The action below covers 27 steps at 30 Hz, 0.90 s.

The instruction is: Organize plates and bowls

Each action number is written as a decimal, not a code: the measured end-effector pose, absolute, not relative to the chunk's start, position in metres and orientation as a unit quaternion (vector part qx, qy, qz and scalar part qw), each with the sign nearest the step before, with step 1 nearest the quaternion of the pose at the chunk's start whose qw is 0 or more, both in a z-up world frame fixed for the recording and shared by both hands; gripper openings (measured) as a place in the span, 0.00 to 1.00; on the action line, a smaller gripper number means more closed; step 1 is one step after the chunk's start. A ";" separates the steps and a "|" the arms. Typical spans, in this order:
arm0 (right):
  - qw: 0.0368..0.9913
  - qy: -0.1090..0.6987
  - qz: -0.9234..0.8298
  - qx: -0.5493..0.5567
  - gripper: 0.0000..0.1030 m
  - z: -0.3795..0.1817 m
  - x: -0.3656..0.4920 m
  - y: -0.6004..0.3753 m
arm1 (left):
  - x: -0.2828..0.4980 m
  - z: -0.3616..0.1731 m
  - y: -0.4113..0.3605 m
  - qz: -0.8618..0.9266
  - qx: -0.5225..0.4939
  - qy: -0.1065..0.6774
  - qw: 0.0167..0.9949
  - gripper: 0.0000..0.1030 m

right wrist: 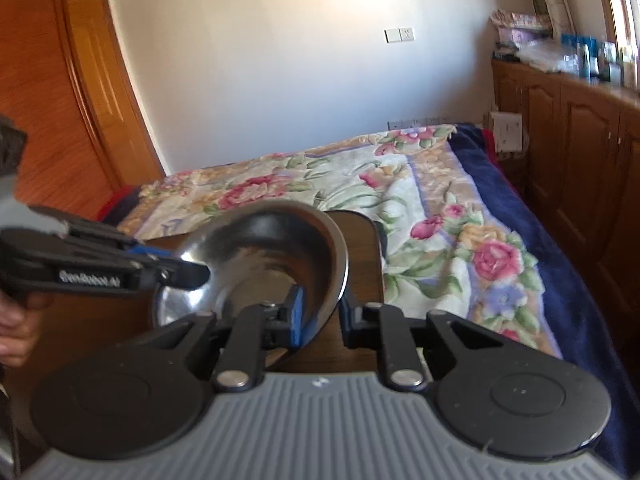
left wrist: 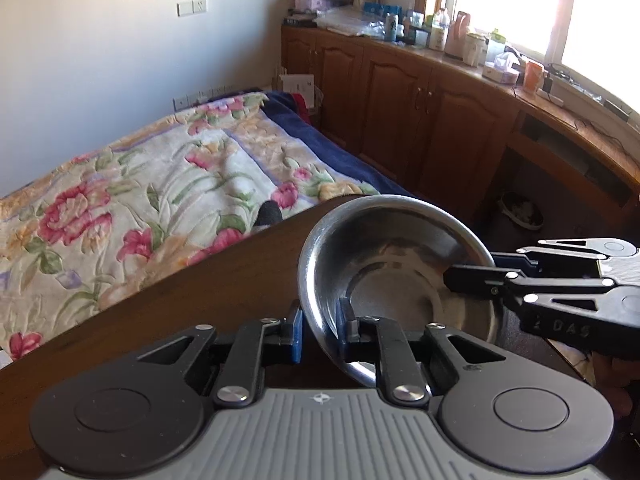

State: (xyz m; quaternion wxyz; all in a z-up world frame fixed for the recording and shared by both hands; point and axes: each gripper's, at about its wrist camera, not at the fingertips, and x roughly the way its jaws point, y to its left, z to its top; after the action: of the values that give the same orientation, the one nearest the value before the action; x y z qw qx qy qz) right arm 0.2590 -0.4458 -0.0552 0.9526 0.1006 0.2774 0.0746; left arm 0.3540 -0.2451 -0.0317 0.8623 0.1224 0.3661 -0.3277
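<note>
The clearest writing is on the right gripper [left wrist: 452, 276], which enters the left wrist view from 3 o'clock: raised letters on its dark body read "2 DAS", perhaps part of a longer word. In the right wrist view the left gripper [right wrist: 202, 270] comes in from 9 o'clock with a white printed label on its side, too blurred to read. Both tools are clamped on one steel bowl [left wrist: 396, 268], each with one blue-padded finger inside the wall and the other outside it. The left gripper [left wrist: 320, 332] bites the rim at the bowl's 7 o'clock in its own view; the right gripper [right wrist: 322, 312] bites the rim at about 5 o'clock in its view, its inner pad [right wrist: 297, 316] pressed against the inside wall. The bowl [right wrist: 276, 256] is tilted, its mouth turned toward the cameras, and sits over the dark wooden table [left wrist: 224, 280]; whether its base touches the wood I cannot tell. The table's far edge runs just behind the bowl, and beyond it lies a bed with a floral quilt [left wrist: 160, 184]. At 2 o'clock in the left view, wooden cabinets [left wrist: 400, 104] carry a crowded countertop; their labels are too small to read. Bare table stretches toward 9 o'clock from the bowl. A hand [right wrist: 16, 328] grips the left tool at the frame edge.
</note>
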 end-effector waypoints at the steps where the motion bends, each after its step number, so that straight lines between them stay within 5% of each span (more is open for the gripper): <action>1: 0.953 0.277 0.074 0.098 0.17 -0.055 0.258 -0.445 | 0.351 -0.029 -0.243 -0.327 0.122 0.362 0.865 0.15; 27: 0.975 0.188 0.086 0.084 0.14 0.024 0.211 -0.424 | 0.277 0.062 -0.191 -0.325 0.110 0.268 0.900 0.14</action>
State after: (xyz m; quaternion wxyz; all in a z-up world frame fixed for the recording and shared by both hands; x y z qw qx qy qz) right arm 0.2112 -0.4235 0.0237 0.9748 0.0843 0.1878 0.0865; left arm 0.2765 -0.1909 0.0622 0.9003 0.1104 0.2679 -0.3249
